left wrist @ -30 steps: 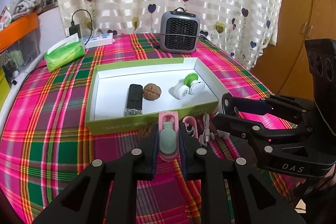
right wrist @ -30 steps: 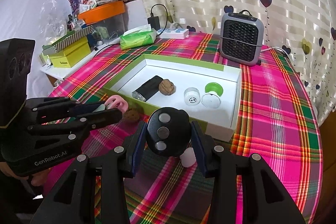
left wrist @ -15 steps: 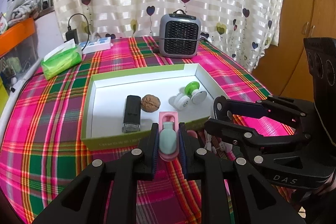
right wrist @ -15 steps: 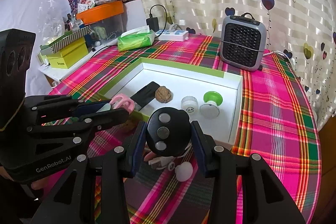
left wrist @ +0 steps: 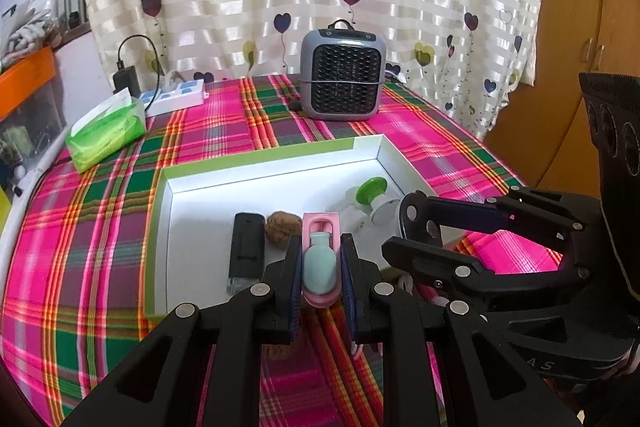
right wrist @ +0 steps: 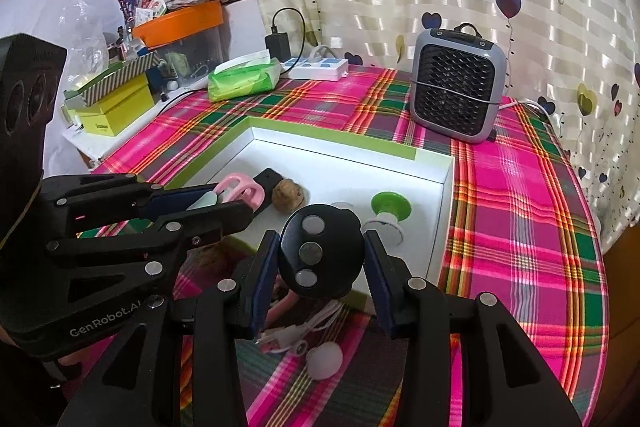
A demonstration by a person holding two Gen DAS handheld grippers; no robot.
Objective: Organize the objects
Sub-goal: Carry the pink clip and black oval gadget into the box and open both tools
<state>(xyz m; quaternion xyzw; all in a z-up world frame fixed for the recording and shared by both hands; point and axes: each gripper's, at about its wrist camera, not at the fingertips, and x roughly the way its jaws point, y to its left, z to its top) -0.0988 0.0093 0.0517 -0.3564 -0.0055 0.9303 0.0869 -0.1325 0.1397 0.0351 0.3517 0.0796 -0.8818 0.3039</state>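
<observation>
You are mid-carry: your left tongs [left wrist: 320, 267] pinch a small pink plastic clip with a pale mint centre [left wrist: 319, 259], and your right tongs [right wrist: 318, 259] grip a round black puck with three silvery discs [right wrist: 320, 255] across its width. Both loads hang at the near edge of the shallow white box with a green rim [left wrist: 256, 157], lower centre of each view. The clip's long axis runs along the tongs, its open looped end pointing up-frame over the box floor. Inside the box lie a black stick-shaped device [left wrist: 246, 247], a walnut [left wrist: 282, 227] and a green-capped white piece [left wrist: 372, 193]. The next move, as I judge it, calls for carrying each load past the near wall to bare white floor, lowering, then spreading the tongs. A white cable [right wrist: 296, 331] and a white ball [right wrist: 325, 361] remain on the plaid table [right wrist: 520, 227].
</observation>
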